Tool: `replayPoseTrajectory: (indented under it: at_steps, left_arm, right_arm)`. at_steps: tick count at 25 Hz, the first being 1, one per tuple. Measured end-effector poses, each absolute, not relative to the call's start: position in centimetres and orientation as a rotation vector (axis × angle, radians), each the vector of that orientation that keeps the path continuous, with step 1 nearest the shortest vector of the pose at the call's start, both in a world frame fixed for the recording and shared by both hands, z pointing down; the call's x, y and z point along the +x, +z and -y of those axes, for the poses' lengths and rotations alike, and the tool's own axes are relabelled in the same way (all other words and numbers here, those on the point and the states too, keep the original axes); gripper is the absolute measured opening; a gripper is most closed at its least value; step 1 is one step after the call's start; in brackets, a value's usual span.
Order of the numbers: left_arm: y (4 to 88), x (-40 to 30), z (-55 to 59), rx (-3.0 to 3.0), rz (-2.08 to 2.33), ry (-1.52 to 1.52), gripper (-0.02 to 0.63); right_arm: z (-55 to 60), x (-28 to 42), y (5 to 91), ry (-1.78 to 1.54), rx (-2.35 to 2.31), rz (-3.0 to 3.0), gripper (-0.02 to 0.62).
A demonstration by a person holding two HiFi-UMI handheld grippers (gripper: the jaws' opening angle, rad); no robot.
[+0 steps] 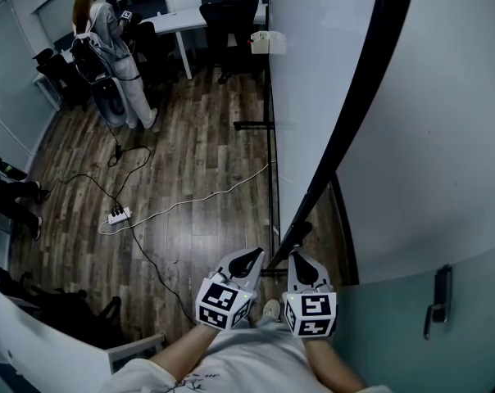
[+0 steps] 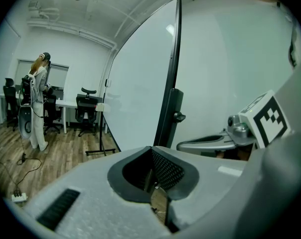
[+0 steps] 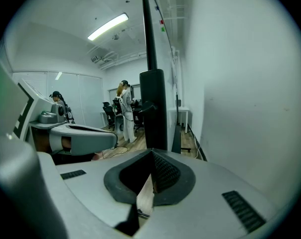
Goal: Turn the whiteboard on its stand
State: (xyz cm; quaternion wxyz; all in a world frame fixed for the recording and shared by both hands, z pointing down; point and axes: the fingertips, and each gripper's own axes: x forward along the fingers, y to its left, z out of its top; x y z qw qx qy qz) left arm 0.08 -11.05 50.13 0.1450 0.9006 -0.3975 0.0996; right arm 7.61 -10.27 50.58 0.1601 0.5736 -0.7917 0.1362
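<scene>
The whiteboard stands almost edge-on in the head view, a big white panel in a black frame. Its black stand post carries a small knob, and the far foot rests on the wood floor. My left gripper and right gripper hover side by side just short of the near post, touching nothing. Both are shut, with nothing between the jaws. The left gripper view looks along the shut left gripper at the board face. The right gripper points at the post.
A person stands at the back left by a desk and office chairs. A power strip and cables lie on the floor. A wall and a door with a handle are close on the right.
</scene>
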Motion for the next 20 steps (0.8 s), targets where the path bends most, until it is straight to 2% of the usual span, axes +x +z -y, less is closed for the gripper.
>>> replayPoseTrajectory:
  at_steps: [20]
  left_arm:
    - [48.7,-0.6,10.6,2.601,1.149,0.273,0.011]
  right_arm:
    - [10.1,6.3,49.4,0.363,1.601,2.298,0.006]
